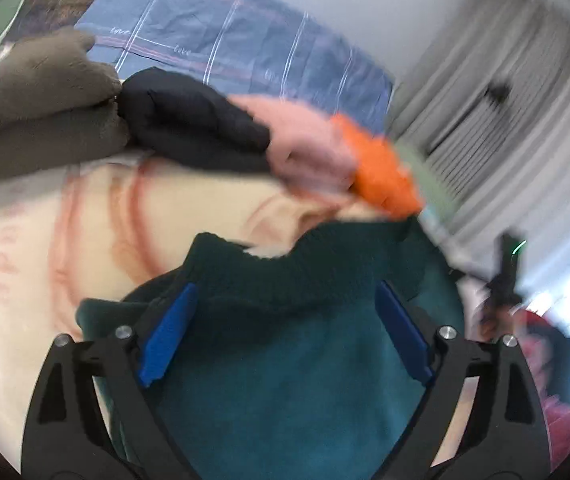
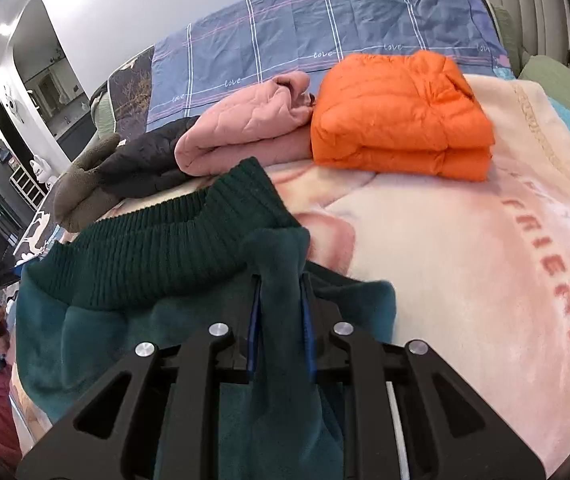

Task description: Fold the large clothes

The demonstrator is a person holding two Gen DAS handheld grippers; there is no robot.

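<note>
A dark teal fleece garment [image 1: 285, 380] with a ribbed green hem [image 2: 157, 248] lies on a pink and cream blanket [image 2: 465, 264]. My left gripper [image 1: 285, 304] is open, its blue pads [image 1: 169, 336] spread wide over the fleece near the ribbed edge. My right gripper [image 2: 281, 300] is shut on a bunched fold of the teal garment [image 2: 281, 272], which rises between its pads. The left wrist view is blurred.
Folded clothes lie in a row at the back of the bed: an orange puffer jacket [image 2: 397, 120], a pink quilted one [image 2: 241, 124], a black one [image 2: 145, 164] and a brown fleece [image 2: 81, 188]. A blue checked sheet [image 2: 325, 28] lies behind them. Curtains [image 1: 505, 120] hang beside the bed.
</note>
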